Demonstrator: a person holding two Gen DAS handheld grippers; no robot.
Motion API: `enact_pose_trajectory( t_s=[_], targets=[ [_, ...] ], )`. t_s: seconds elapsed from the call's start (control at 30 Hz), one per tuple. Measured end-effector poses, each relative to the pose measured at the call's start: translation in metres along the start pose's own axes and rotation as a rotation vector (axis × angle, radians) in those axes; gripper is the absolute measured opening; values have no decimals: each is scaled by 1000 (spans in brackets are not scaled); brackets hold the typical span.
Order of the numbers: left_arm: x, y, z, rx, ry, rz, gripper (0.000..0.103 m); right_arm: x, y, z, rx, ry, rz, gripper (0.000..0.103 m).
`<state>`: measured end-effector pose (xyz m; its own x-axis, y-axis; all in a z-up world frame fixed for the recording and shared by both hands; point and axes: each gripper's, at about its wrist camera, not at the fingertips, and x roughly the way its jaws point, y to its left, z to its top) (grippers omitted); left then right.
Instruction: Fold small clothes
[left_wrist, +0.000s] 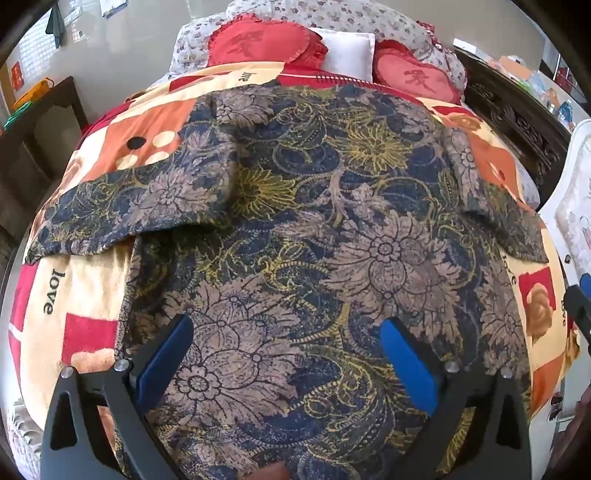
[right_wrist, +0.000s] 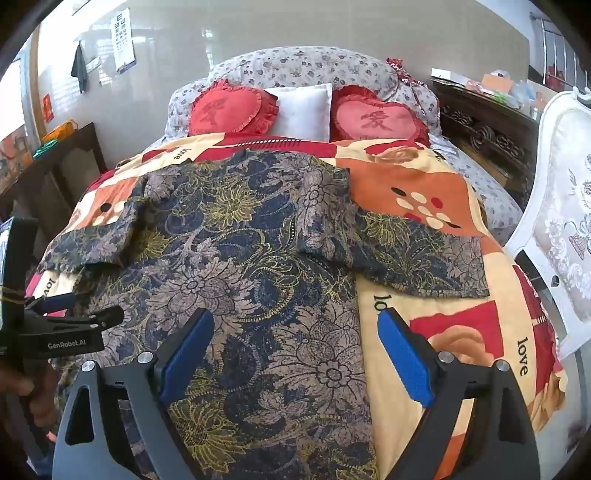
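Shirt (left_wrist: 295, 221) spread flat on bed blanket (right_wrist: 443, 325), sleeves out, ready for folding | left gripper (left_wrist: 284, 354) fingers wide apart, empty, over hem | right gripper (right_wrist: 295, 354) likewise, straddling shirt's right edge.

A patchwork blanket (right_wrist: 436, 317) in red, orange and cream, printed with "love", covers the bed. At the far end, two red heart cushions (right_wrist: 231, 110) flank a white pillow (right_wrist: 303, 110). A carved dark cabinet (right_wrist: 487, 136) stands far right, with a white upholstered chair (right_wrist: 565, 221) near right. An eye chart (right_wrist: 123, 38) hangs far left.
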<state>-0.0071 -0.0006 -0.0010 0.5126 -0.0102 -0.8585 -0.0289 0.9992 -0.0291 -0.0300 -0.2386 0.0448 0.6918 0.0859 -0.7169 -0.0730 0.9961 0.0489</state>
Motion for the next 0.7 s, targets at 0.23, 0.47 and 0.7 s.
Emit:
enact_pose_trajectory(
  t_s=[0.23, 0.47, 0.7],
  targets=[
    [-10, -6, 0, 33, -11, 11, 103, 7, -2, -3, 3, 61, -29, 80],
    [-27, -8, -11, 109, -171, 1, 103, 10, 2, -6, -1, 90, -65, 80],
    [-4, -9, -14, 141, -62, -62, 103, 20, 4, -7, -6, 109, -78, 80]
  ],
)
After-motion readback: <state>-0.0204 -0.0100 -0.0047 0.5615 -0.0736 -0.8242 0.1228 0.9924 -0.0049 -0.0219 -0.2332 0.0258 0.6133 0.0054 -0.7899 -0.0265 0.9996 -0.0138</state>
